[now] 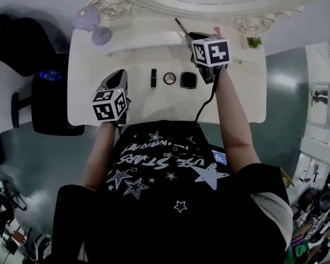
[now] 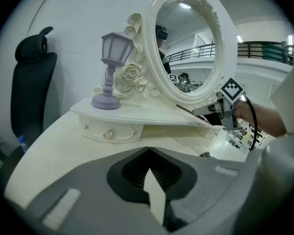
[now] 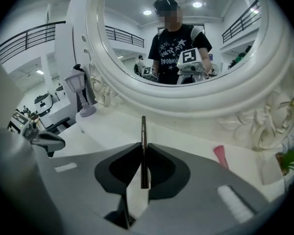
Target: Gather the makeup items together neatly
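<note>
Three items (lipstick [image 1: 153, 77], round compact [image 1: 169, 78], square compact [image 1: 188, 80]) sit in a row on the surface [image 1: 236, 100]; with your right gripper [image 3: 143, 148] clamped on the pencil [image 3: 143, 129] above the shelf [image 1: 143, 40], lay it parallel beside them; left gripper [image 2: 148, 151] closed, empty.

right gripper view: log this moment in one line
right gripper: shut on thin dark pencil | left gripper: shut, empty | on white vanity table: black tube, round compact, square black compact

Left tool [image 2: 148, 151] low in frame, jaws together, nothing between. Cream bench [image 2: 63, 155] ahead. Lavender lamp [image 2: 111, 67] upright on raised shelf [image 2: 137, 114], just beside white oval mirror [image 2: 186, 43]. Black chair [image 2: 32, 92] at left. Right tool [image 2: 198, 112] at right, thin dark pencil [image 2: 182, 107] at its tip.
</note>
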The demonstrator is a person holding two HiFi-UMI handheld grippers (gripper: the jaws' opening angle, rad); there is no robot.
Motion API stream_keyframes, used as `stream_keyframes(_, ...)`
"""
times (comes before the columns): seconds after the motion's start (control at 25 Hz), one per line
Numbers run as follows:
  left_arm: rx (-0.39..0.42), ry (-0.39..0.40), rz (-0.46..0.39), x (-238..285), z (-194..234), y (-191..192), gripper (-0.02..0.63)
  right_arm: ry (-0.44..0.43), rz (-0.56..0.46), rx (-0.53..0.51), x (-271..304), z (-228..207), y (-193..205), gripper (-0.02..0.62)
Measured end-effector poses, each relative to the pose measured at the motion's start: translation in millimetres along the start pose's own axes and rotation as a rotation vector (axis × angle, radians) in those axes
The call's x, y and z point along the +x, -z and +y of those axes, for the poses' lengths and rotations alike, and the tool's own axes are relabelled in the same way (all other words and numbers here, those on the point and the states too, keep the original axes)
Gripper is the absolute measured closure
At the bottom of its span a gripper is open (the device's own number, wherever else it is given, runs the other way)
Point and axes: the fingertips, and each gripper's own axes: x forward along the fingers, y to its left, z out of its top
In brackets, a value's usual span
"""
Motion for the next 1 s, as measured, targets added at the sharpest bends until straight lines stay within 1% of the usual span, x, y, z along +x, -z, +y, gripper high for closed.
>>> stream_keyframes(0.24, 0.042, 0.060, 0.010, -3, -11, 3, 0.606, 0.073, -0.044, 0.067, -30, -1, 24, 0.528)
stream_keyframes(0.4, 0.066, 0.098, 0.024, -6, -18, 7, 0.606, 0.123, -0.094, 0.133, -49, -2, 45, 0.528)
stream_keyframes(0.64, 0.095, 0.149, 0.058, -7, -25, 17, 0.606, 0.273, -0.138, 0.246, -86, -15, 76, 0.528)
stream_keyframes(0.8, 0.114, 0.184, 0.077, -6, -35, 24, 0.606, 0.315, -0.121, 0.316, -100, -22, 109, 0.528)
stream_keyframes(1.0, 0.140, 0.219, 0.110, -5, -45, 35, 0.606, 0.346, -0.063, 0.406, -106, -17, 153, 0.528)
